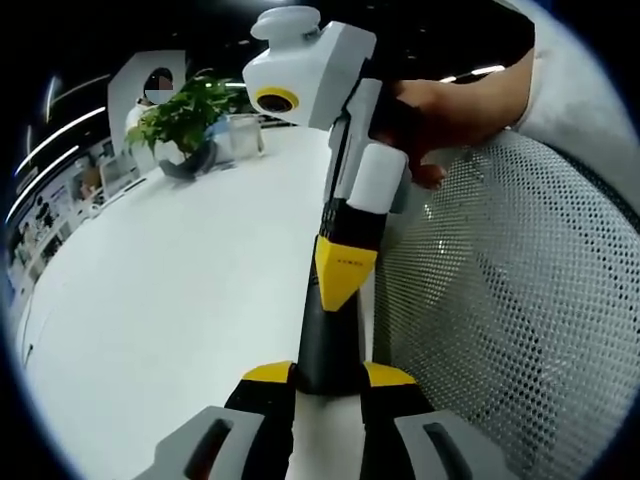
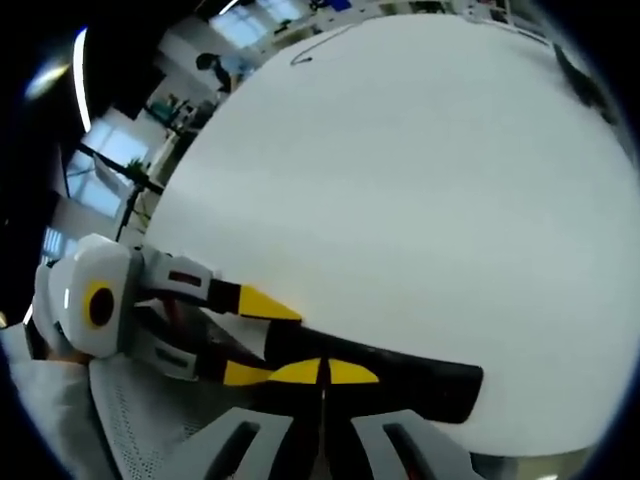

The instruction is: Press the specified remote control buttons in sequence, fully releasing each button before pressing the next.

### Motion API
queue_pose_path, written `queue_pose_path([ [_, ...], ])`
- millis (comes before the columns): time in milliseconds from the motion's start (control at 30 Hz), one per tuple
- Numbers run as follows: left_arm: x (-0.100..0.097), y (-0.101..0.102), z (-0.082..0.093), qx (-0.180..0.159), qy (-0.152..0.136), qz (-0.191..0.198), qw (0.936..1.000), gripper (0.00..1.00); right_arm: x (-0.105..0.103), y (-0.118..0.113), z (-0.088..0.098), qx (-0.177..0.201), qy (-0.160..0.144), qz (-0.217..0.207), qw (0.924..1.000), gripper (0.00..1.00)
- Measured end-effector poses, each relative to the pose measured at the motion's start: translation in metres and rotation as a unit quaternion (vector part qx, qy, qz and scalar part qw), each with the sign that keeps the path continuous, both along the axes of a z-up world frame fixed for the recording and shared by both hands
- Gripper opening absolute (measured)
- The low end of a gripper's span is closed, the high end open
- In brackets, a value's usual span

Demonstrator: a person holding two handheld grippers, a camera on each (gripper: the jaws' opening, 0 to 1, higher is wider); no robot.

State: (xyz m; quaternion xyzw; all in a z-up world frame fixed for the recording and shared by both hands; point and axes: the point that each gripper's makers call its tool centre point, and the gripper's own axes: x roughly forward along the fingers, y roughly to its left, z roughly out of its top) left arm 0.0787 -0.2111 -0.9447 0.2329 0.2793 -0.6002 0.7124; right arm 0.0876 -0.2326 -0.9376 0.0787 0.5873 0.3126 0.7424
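Both claws closed on black remote, buttons hidden.

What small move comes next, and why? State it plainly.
Probably lift the right gripper straight off the remote: its shut tips appear pressed on the remote's face, while the left gripper clamps it over the white table. Each button likely needs full release before the next press.
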Motion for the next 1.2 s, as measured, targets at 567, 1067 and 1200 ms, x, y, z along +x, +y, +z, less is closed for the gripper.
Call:
queue_pose_path([
  [567,0.0008,0.0011,0.0,0.001,0.001,0.005,1.0,0.24,0.0008,0.0016,0.0004,-0.013,-0.008,0.008,0.9999,0.0],
  [1067,0.0032,-0.0027,0.0004,-0.007,-0.001,0.009,0.9999,0.25,0.0031,0.0009,0.0001,-0.01,-0.006,0.013,0.9998,0.0],
  [1200,0.003,-0.0025,0.0009,-0.008,-0.001,0.009,0.9999,0.25,0.0037,0.0012,0.0031,-0.011,-0.011,0.014,0.9998,0.0],
])
